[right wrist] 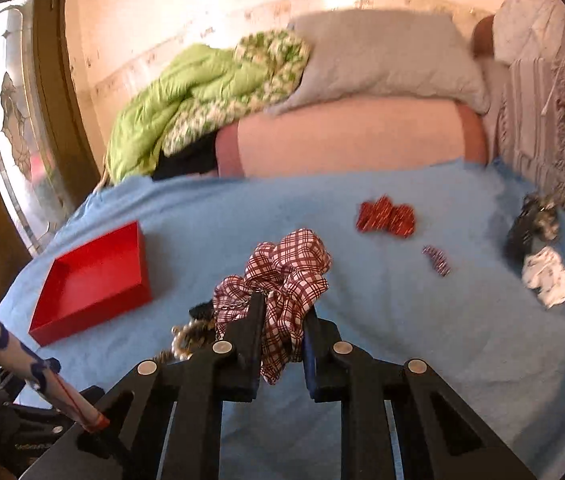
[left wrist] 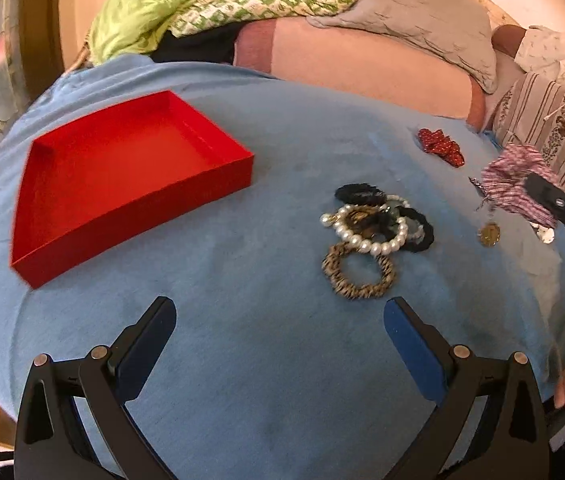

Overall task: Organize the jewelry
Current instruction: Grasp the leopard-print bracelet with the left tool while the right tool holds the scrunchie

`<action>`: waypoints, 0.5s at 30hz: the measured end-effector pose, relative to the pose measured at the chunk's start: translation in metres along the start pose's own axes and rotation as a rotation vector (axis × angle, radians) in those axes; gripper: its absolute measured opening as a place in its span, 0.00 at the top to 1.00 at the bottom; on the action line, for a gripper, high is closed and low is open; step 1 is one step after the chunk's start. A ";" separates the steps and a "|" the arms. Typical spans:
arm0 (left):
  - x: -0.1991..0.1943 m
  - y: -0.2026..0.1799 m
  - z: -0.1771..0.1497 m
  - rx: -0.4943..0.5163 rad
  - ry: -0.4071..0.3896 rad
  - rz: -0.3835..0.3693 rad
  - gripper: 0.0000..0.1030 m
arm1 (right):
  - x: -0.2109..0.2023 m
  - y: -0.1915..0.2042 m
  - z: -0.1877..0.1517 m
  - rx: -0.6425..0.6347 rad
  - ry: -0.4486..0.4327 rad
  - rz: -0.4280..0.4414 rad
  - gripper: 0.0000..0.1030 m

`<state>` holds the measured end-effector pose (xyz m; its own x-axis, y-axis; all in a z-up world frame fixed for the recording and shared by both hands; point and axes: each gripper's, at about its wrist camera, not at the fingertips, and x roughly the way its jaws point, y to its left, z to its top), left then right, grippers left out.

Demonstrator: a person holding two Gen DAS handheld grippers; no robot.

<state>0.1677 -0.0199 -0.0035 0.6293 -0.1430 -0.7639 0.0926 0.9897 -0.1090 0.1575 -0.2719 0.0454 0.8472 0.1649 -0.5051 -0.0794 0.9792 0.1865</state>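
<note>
Right wrist view: right gripper (right wrist: 282, 320) pinches the plaid scrunchie (right wrist: 290, 268) (lifted), while left gripper (left wrist: 280, 320) is spread wide.

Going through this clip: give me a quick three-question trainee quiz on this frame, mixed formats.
1. True or false: the open red cardboard box already holds jewelry.
2. What does the right gripper grip?
A. white pearl bracelet
B. maroon-and-white checked fabric scrunchie
C. red sequined scrunchie
3. Fill in: the left gripper is ____, hovering over the blue blanket.

Key: 1 false; 2 B; 3 open.
</note>
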 end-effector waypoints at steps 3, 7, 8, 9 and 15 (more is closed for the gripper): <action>0.019 -0.004 0.012 0.002 0.030 -0.023 0.00 | -0.001 0.000 0.004 -0.014 0.009 0.031 0.83; 0.037 -0.010 0.020 0.020 0.048 -0.029 0.08 | 0.001 0.003 -0.002 -0.052 0.020 0.044 0.83; 0.044 -0.012 0.022 0.028 0.060 -0.030 0.18 | 0.001 0.003 -0.001 -0.054 0.016 0.047 0.83; 0.051 -0.015 0.023 0.038 0.076 -0.042 0.25 | 0.001 0.001 -0.002 -0.065 0.020 0.034 0.83; 0.066 -0.028 0.023 0.112 0.073 0.003 0.36 | 0.042 0.000 -0.021 -0.179 0.280 -0.065 0.82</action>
<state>0.2242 -0.0568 -0.0364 0.5722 -0.1352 -0.8089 0.1789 0.9831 -0.0379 0.1820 -0.2630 0.0068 0.6781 0.1033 -0.7276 -0.1421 0.9898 0.0081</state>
